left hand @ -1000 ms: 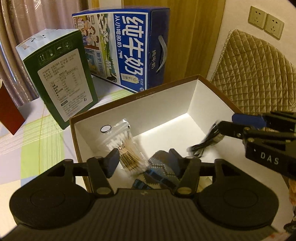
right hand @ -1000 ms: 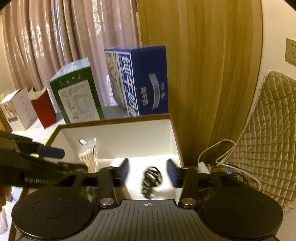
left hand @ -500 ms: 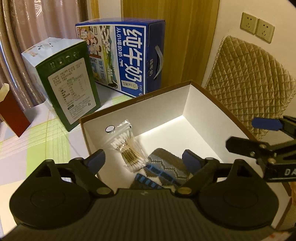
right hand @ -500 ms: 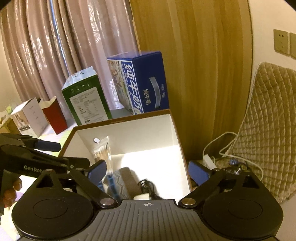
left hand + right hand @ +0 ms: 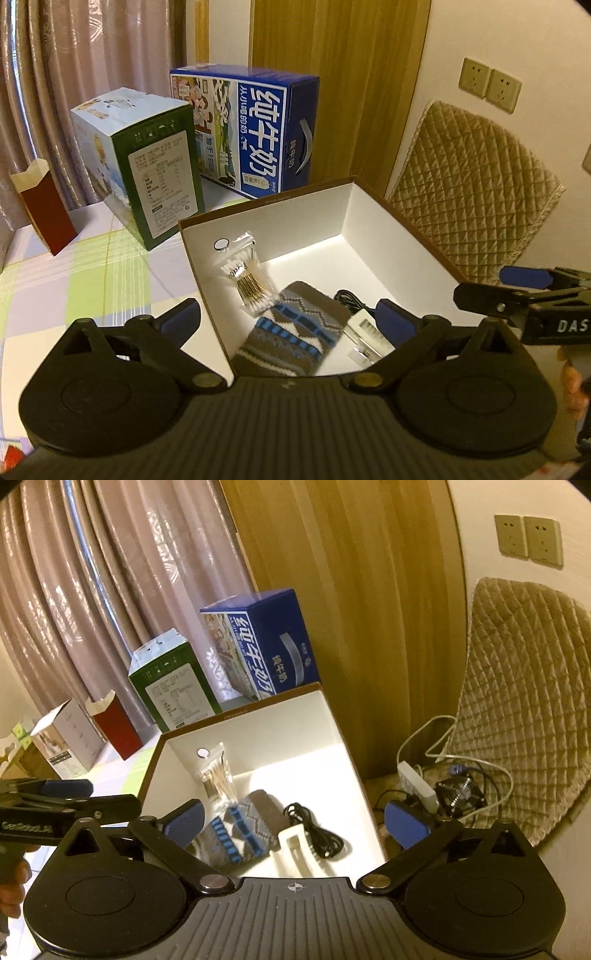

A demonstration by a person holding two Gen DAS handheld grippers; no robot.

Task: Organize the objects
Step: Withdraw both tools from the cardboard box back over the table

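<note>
A brown box with a white inside [image 5: 266, 218] [image 5: 280, 723] stands open on the table. In it lie a bag of cotton swabs [image 5: 245, 275] [image 5: 218, 775], a patterned grey-blue sock [image 5: 291, 332] [image 5: 243, 830], a white charger [image 5: 369, 332] [image 5: 295, 849] and its coiled black cable [image 5: 316, 829]. My left gripper [image 5: 288, 319] is open and empty above the box's near edge. My right gripper [image 5: 293, 818] is open and empty above the box; it shows at the right in the left wrist view [image 5: 517, 291].
A green carton [image 5: 147, 177] and a blue milk carton [image 5: 251, 129] stand behind the box. A red paper bag [image 5: 44, 210] and a white box [image 5: 66, 746] stand at the left. A quilted cushion [image 5: 524, 709], power strip and cables [image 5: 436, 775] lie right of the table.
Both grippers opened wide and drew back upward from the box. The black cable and white charger left my right gripper and now lie in the box beside the sock.
</note>
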